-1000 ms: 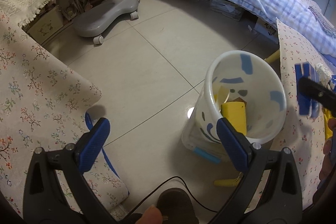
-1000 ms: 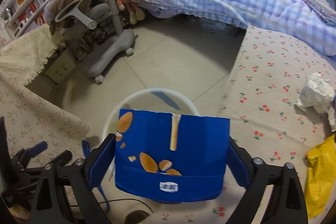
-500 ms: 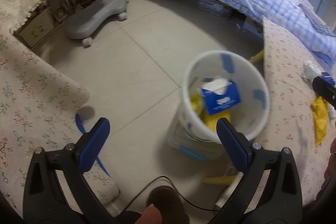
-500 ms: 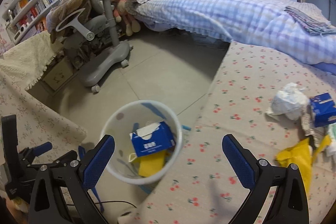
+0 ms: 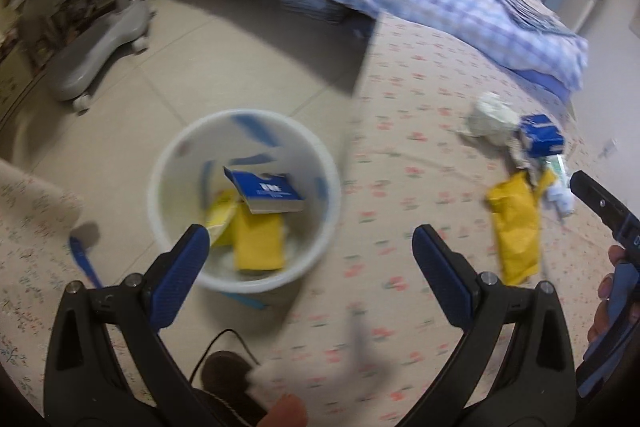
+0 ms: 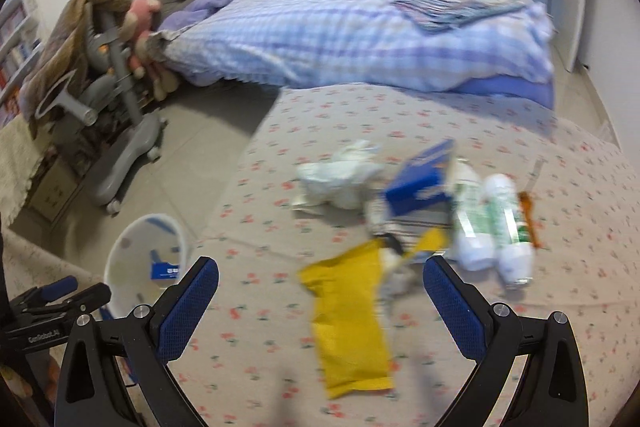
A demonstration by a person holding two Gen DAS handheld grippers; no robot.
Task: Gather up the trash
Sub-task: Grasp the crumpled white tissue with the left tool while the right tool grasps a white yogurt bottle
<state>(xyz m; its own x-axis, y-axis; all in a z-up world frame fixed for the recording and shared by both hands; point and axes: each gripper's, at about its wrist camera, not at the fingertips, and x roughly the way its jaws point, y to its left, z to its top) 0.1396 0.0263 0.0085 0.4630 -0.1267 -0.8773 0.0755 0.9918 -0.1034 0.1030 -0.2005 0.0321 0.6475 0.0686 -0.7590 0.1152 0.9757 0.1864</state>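
Blue pads on both tools, and neither one has anything between them. The right tool (image 6: 320, 303) is spread wide, hovering over the flowery tabletop (image 6: 264, 187) with the yellow packet (image 6: 350, 319) lying flat right in the gap between its fingers but not touched (looks lined up for the next grab, if I had to guess). The left tool (image 5: 310, 267) is just as wide and empty, hanging above the edge where the tabletop meets the floor, its left pad over the rim of the white bin (image 5: 244, 199).

The bin sits on the floor tight against the tabletop edge, which makes sense: short trip from pile to bin. Inside it already: a blue carton (image 5: 268, 193) tilted on top of some yellow wrappers (image 5: 258, 241).

What's left is clumped together just beyond the yellow packet: a crumpled white wad (image 6: 340, 175), a small blue box (image 6: 420, 181), two plastic bottles (image 6: 490, 223) lying side by side, plus some striped and yellow scraps I can't really make out through the blur. Keeping it in one heap means one reach zone for the right tool.

So partway done, I'd say, several pieces to go.
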